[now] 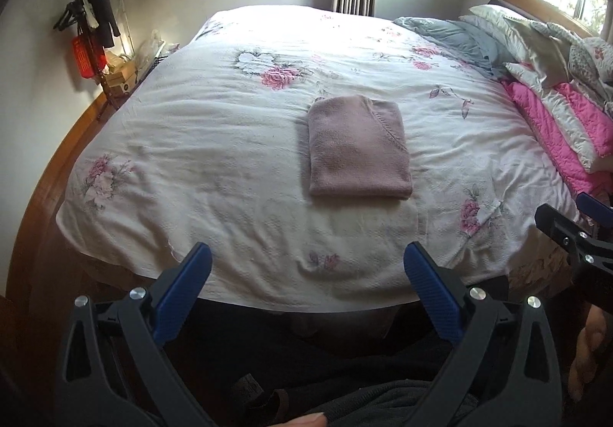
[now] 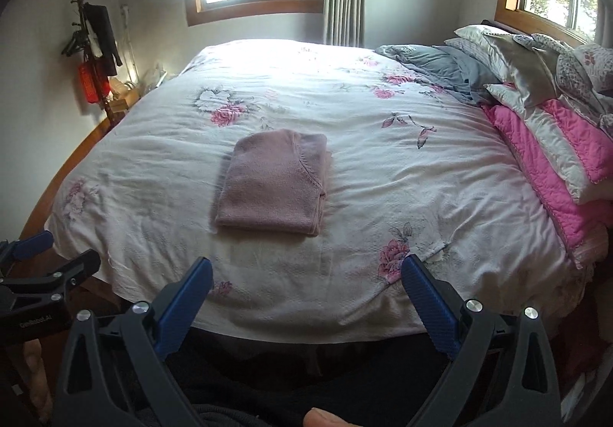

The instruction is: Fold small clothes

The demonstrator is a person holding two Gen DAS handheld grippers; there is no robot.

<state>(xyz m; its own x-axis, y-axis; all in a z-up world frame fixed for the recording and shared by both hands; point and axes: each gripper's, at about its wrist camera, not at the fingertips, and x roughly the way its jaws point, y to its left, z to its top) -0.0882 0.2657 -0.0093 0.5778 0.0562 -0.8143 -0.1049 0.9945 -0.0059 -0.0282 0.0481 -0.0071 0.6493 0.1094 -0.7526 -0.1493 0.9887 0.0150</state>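
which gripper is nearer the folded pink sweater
Roughly even, perhaps the right. Both hang open off the bed's near edge: the sweater lies ahead-left of the right gripper, ahead-right of the left gripper.

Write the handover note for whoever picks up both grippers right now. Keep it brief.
Left gripper: open, empty, held back off the near edge of the bed.
Right gripper: open, empty, also held back at the near edge, beside the left one.
Pink garment: folded into a neat rectangle, lying flat on the floral bedspread, touching neither gripper.
Done: this piece looks fully folded.
Left: no other loose small clothes are visible on the bedspread; the pillows and bedding piled at the right are not part of the job as far as can be told. Check out of view for further pieces.
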